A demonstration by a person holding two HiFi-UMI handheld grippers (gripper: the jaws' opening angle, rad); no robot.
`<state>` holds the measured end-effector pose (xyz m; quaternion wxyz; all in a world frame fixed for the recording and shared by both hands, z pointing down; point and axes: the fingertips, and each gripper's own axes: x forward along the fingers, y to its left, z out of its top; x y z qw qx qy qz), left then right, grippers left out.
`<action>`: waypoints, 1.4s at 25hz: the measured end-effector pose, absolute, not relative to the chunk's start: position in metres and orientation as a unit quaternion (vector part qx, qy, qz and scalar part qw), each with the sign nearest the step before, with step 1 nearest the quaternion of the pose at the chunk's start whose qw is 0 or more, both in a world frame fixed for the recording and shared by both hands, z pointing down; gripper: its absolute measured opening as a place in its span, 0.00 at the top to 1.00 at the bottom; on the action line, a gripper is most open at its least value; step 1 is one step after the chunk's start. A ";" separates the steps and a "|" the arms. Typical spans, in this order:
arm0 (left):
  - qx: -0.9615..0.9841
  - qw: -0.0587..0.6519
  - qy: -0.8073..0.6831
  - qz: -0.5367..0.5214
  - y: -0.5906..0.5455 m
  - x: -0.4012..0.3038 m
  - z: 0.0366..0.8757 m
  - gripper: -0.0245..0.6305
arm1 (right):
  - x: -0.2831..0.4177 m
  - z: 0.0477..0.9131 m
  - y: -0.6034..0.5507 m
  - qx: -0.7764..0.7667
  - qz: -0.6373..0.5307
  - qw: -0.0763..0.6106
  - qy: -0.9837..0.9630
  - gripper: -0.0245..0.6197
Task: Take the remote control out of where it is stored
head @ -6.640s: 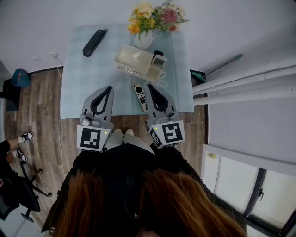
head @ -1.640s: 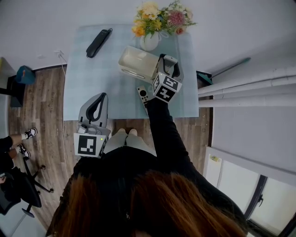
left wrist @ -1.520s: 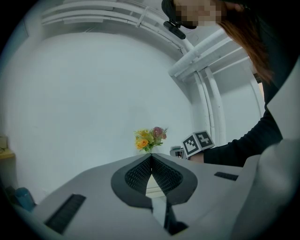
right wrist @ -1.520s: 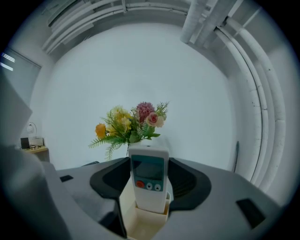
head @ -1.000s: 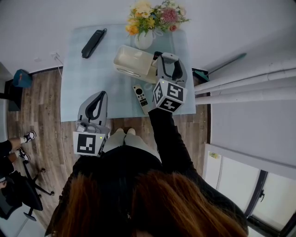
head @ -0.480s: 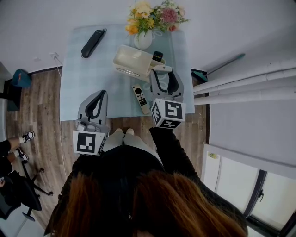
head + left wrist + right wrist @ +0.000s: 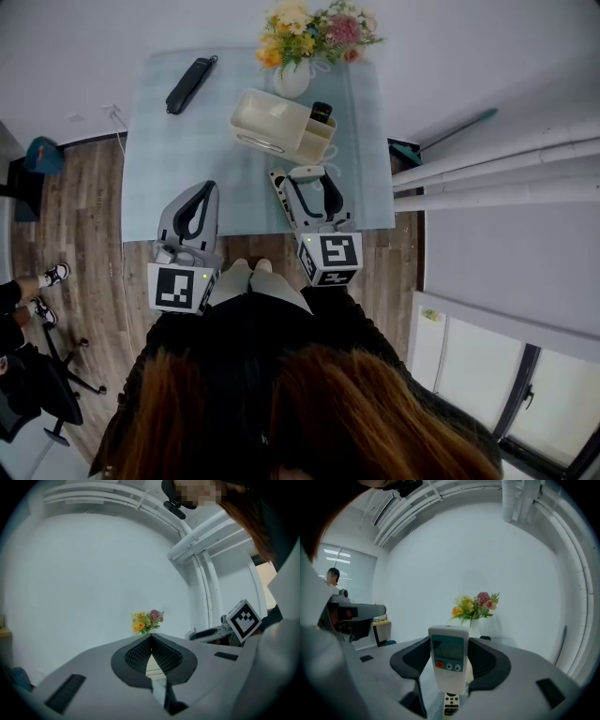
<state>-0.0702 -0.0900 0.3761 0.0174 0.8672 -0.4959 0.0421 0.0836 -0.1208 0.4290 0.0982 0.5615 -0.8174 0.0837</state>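
Right claw (image 7: 449, 648) clamps a white remote (image 7: 448, 663); left claw (image 7: 151, 637) closed, empty; cream holder (image 7: 266, 118) holds one dark item (image 7: 322, 112).

Bright, even light, shadows faint. Both gripper views bulge and darken toward the rim. The remote control (image 7: 449, 660) looks sharp; a window (image 7: 345, 557) glows.

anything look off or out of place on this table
Nothing looks spilled, broken or askew. The white remote stands upright, clamped in the right claw, clear of the cream holder, where a dark remote stands. Another remote lies flat on the table below the claw.
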 end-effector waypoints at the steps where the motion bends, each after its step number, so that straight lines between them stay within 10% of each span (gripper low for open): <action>1: 0.867 0.018 -0.497 0.043 -0.090 -0.071 0.376 0.96 | 0.080 0.433 -0.116 0.555 0.087 0.104 -0.821 0.57; 35: 0.856 0.017 -0.515 0.045 -0.078 -0.089 0.378 0.96 | 0.015 0.529 -0.075 0.421 0.149 0.210 -0.869 0.57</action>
